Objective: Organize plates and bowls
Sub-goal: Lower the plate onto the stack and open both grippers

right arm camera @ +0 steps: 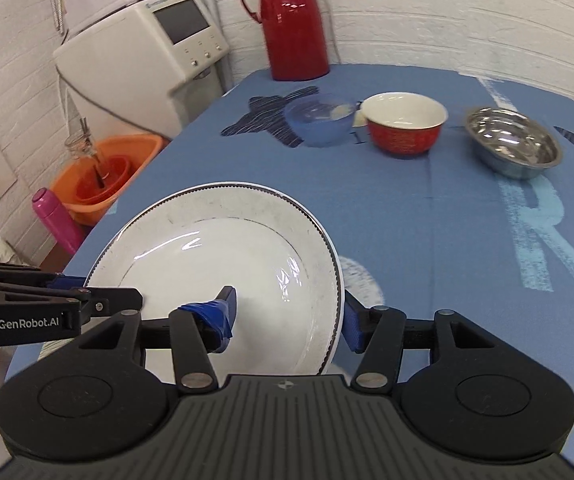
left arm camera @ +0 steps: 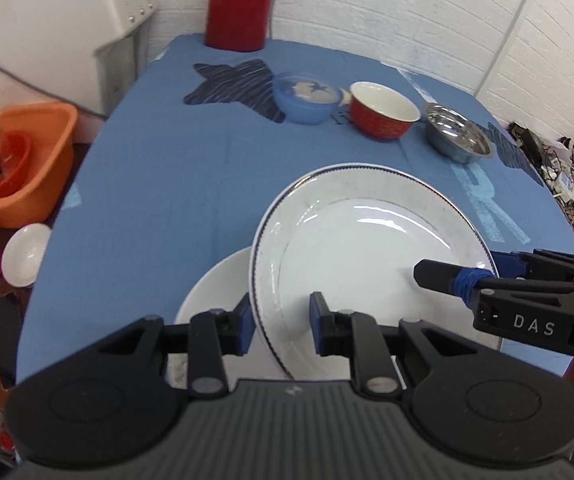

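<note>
The large rimmed plate (left arm camera: 367, 240) is held tilted above the blue tablecloth (left arm camera: 167, 200), partly over a plain white plate (left arm camera: 215, 288) that lies flat near the table's front edge. Its left rim is straddled by the left gripper (left arm camera: 281, 316), whose fingers look spread and not pressed; its right rim is clamped by the right gripper (right arm camera: 289, 316). To do this step well, the plate should be levelled, centred over the lower plate and lowered slowly before any release.

The lower plate is shown clearly only by the left wrist view. A pink bottle (right arm camera: 57, 220) is seen plainly only in the right wrist view.
</note>
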Motion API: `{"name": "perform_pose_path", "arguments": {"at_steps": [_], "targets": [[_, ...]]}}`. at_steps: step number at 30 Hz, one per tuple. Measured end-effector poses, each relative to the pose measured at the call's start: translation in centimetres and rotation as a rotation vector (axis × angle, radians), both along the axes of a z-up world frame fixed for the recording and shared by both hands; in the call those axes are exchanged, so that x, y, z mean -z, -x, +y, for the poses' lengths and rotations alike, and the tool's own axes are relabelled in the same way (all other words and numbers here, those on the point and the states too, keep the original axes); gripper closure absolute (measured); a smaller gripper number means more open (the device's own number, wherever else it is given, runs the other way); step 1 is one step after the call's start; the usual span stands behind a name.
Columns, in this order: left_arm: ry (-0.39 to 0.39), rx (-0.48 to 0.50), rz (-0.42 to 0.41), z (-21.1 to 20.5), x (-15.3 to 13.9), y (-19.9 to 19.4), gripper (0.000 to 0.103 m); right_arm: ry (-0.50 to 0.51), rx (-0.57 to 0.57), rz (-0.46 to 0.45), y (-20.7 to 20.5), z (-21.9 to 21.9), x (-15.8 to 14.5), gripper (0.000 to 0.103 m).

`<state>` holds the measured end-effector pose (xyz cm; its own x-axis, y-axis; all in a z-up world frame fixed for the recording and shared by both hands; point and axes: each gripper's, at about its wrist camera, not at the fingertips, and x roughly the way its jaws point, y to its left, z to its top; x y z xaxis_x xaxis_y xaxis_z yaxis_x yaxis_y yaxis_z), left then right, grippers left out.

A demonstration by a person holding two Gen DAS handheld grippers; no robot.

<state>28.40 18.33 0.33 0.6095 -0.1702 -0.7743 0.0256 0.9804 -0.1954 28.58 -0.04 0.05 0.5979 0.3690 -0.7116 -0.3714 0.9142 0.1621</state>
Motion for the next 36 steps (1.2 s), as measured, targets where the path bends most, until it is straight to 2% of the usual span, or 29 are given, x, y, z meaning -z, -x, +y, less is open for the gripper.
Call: {"name": "perform_pose_path", "arguments": {"at_steps": [3, 4, 6, 10, 12, 14, 15, 18, 22, 23, 25, 28, 32, 36], "targets": [[-0.015, -0.044, 0.027, 2.3, 1.4, 1.5, 0.085, 0.031, -0.022, 0.02, 0.6, 2.5, 1.3, 0.061], [0.01, -0.04, 0.025, 2.9, 1.7, 1.9, 0.085, 0.051, -0.01, 0.022, 0.8, 3.0, 1.7, 0.06], [0.035, -0.025, 0.021, 3.4, 1.7, 2.6, 0.085, 0.078, -0.015, 0.015, 0.7, 3.3, 2.2, 0.06], [-0.004, -0.005, 0.002, 2.7, 1.8, 3.1, 0.084, 0.074, -0.005, 0.025, 0.8, 2.7, 2.3, 0.06], [0.029, 0.01, 0.016, 3.0, 2.3, 3.2, 0.084, 0.08, -0.01, 0.03, 1.0, 2.5, 2.4, 0.06], [0.07, 0.019, 0.031, 3.3, 2.6, 3.3, 0.077, 0.071, -0.011, 0.053, 0.9, 2.2, 2.9, 0.06], [0.085, 0.025, 0.023, 3.4, 2.5, 3.4, 0.068, 0.062, -0.013, 0.053, 0.9, 2.3, 3.0, 0.06], [0.094, 0.038, 0.022, 3.5, 2.2, 3.7, 0.067, 0.067, -0.021, 0.043, 1.1, 2.6, 3.0, 0.06], [0.17, 0.081, 0.052, 4.5, 1.7, 3.8, 0.048, 0.08, -0.055, 0.025, 1.0, 2.5, 2.9, 0.061], [0.179, 0.092, 0.057, 4.7, 1.4, 3.9, 0.048, 0.084, -0.055, 0.017, 1.0, 2.5, 2.9, 0.061], [0.173, 0.108, 0.062, 5.1, 1.0, 4.3, 0.046, 0.075, -0.057, 0.02, 0.9, 2.2, 2.9, 0.061], [0.107, 0.093, 0.05, 5.7, 0.6, 5.1, 0.045, 0.058, -0.053, 0.017, 1.0, 1.8, 2.8, 0.061], [0.097, 0.087, 0.031, 6.3, -0.1, 5.3, 0.045, 0.021, -0.032, 0.014, 1.0, 1.1, 2.2, 0.061], [0.104, 0.077, 0.012, 5.5, -0.8, 4.3, 0.045, -0.072, 0.0, 0.049, 1.5, -1.4, 1.3, 0.061]]}}
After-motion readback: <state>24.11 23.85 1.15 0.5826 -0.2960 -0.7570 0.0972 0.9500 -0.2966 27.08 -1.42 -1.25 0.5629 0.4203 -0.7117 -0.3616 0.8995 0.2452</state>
